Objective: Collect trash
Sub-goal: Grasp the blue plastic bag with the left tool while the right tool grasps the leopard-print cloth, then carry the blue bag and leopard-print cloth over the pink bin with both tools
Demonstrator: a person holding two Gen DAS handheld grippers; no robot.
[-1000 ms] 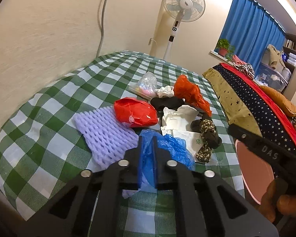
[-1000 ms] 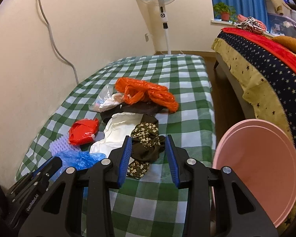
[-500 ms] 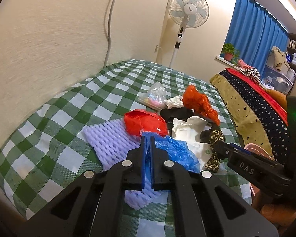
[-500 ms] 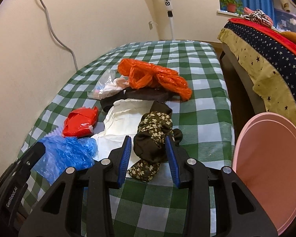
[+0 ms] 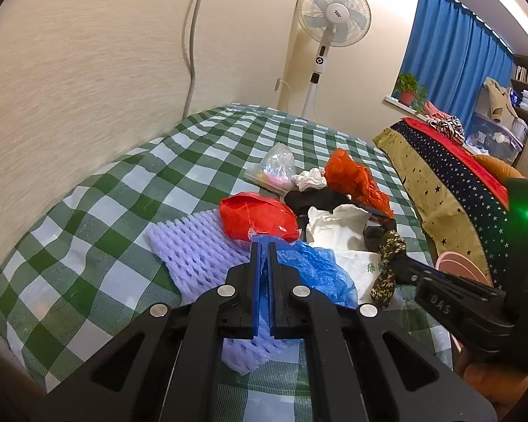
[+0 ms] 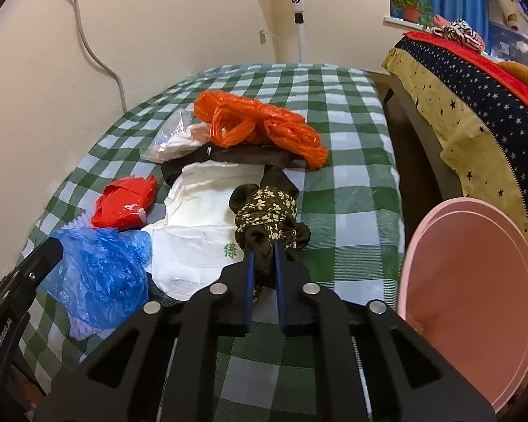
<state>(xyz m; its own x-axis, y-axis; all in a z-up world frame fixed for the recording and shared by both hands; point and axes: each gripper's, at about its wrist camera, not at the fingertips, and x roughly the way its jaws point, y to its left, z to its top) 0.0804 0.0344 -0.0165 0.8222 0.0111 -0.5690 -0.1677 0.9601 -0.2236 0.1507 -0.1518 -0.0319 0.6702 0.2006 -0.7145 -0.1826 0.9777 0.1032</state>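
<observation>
Fingers of the right gripper (image 6: 263, 251) have just closed onto the dark floral fabric bundle (image 6: 266, 213), ready to lift; left gripper (image 5: 264, 246) pinches the crumpled blue plastic bag (image 5: 316, 270).

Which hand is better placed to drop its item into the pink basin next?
Right: its tool clamps the floral cloth, with the pink basin right beside it. The left tool is farther.
</observation>
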